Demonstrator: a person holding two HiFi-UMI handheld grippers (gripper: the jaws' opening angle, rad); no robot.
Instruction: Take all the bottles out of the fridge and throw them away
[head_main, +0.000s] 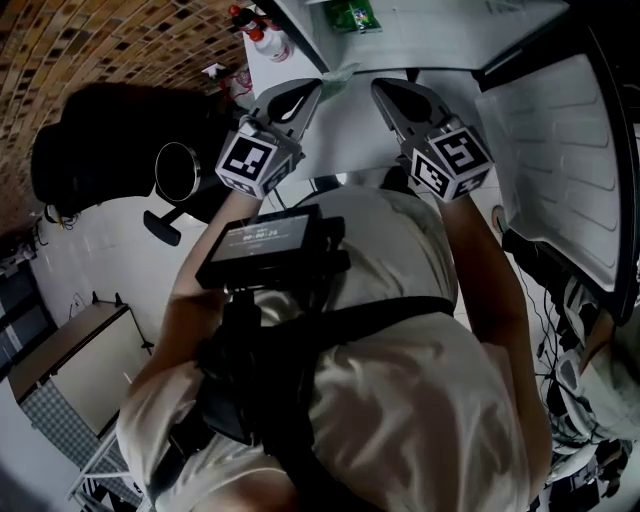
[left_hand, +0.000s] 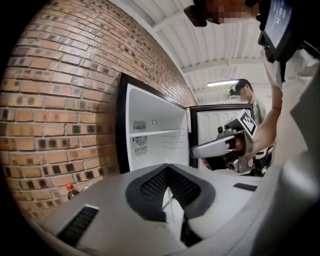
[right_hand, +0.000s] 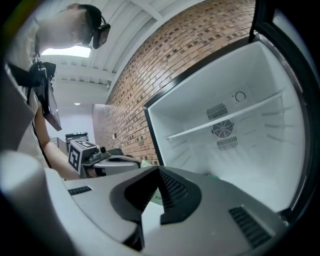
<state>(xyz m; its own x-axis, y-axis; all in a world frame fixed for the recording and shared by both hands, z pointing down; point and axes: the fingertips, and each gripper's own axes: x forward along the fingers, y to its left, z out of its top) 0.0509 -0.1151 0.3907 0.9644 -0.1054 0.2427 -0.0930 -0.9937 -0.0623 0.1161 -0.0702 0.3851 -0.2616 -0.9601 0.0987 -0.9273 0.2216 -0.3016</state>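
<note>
Brick wall (left_hand: 60, 100), fridge (right_hand: 250, 165) cut off, bottle (left_hand: 70, 189) half-hidden behind L tongs (left_hand: 169, 169)

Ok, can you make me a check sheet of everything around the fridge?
Surface: fridge shelf is bare in both gripper views.
Job's things: one red-capped bottle stands by the brick wall, outside the fridge; no bottle seen inside.
Clutter: a green thing lies low in the fridge; can't tell what it is.
Grippers: left gripper and right gripper point at the fridge, fingers shut, holding nothing.
Cables: a tangle of cables lies below the open door.
Surroundings: brick wall on the left, and a second person stands past the door.
</note>
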